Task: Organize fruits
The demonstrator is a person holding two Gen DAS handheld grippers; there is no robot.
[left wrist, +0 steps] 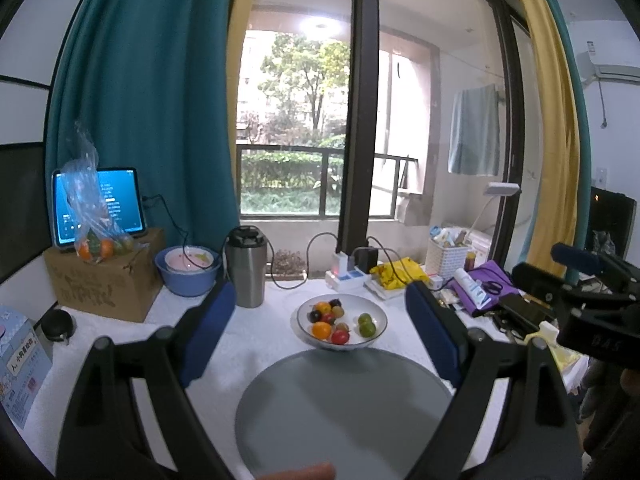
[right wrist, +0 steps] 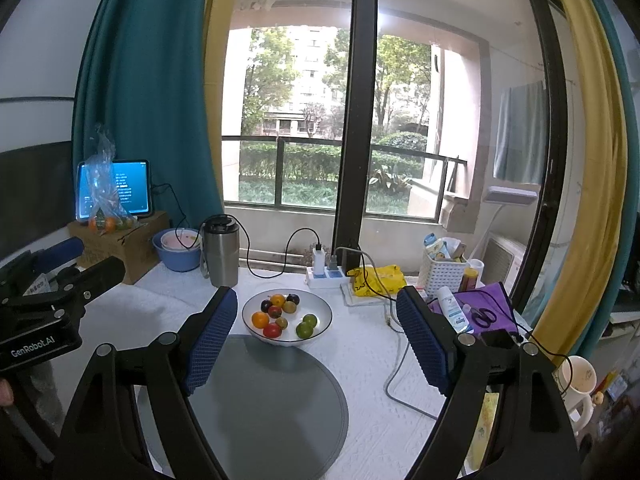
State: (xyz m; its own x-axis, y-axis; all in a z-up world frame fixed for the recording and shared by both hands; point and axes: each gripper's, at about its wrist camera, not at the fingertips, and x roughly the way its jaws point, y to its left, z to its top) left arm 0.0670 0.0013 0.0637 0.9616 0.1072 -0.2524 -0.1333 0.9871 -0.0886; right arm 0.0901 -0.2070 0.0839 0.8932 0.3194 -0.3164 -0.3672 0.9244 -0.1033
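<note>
The fruits point(right wrist: 285, 314) are heaped in a bowl point(right wrist: 320, 328) on the bench point(right wrist: 372, 360), behind a bare grey mat point(right wrist: 272, 396). Both the left hand-held gripper point(left wrist: 320, 332) and right hand-held gripper point(right wrist: 316, 340) are held released, empty, short of the bowl. Whether sorting is pending or finished cannot be judged.
</note>
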